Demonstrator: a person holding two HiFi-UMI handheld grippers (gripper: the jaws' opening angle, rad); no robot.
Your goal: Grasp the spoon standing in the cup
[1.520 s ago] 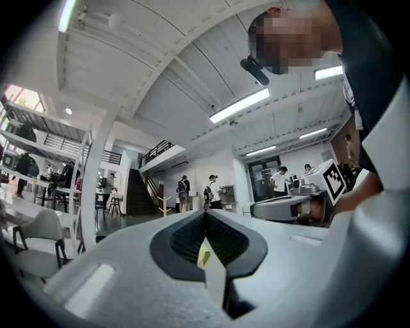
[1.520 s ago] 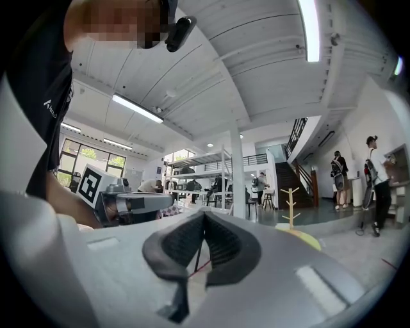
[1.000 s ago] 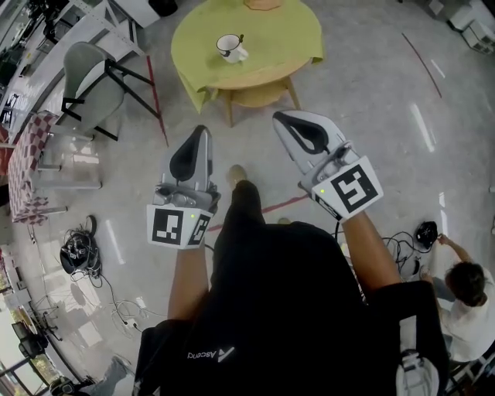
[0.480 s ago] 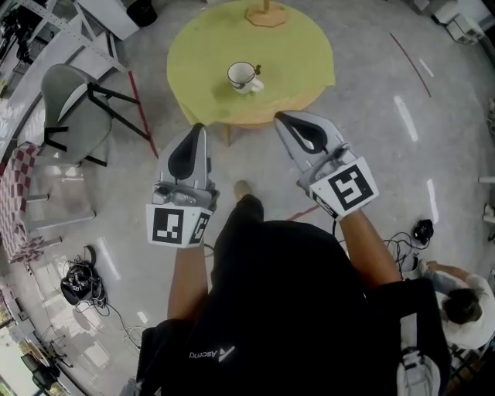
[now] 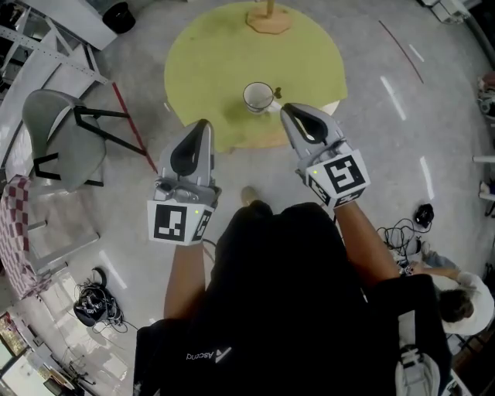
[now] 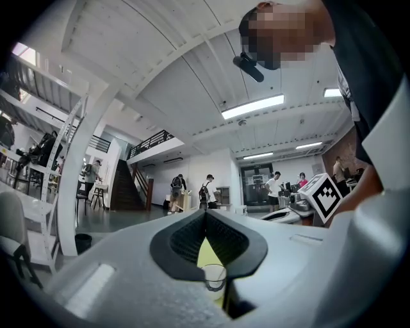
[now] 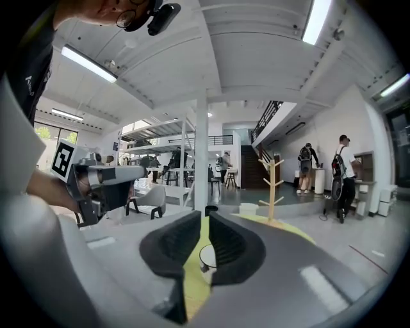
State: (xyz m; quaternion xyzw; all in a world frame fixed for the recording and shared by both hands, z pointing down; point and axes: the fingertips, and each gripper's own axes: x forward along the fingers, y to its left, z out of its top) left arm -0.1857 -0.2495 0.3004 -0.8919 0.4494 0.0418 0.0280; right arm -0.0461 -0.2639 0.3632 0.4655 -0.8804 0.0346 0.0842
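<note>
A white cup (image 5: 257, 97) with a dark rim stands on the round yellow-green table (image 5: 209, 69), and a spoon (image 5: 277, 94) sticks out at its right side. My right gripper (image 5: 286, 108) points at the table's near edge, its tip just right of the cup. Its jaws are opening by a narrow slit with nothing between them; the cup (image 7: 206, 256) shows beyond the slit of the right gripper (image 7: 205, 214). My left gripper (image 5: 203, 124) hangs over the floor before the table. The left gripper (image 6: 205, 213) is shut and empty, with the cup (image 6: 214, 277) visible below its tips.
A wooden stand (image 5: 267, 17) rises at the table's far side. A grey chair (image 5: 58, 135) with black legs stands to the left. Cables (image 5: 93, 302) lie on the floor at lower left. A person (image 5: 456, 298) sits at lower right.
The table and cup have come nearer and lower in the head view. The right gripper's tip now sits beside the cup; the left gripper stays over the floor.
</note>
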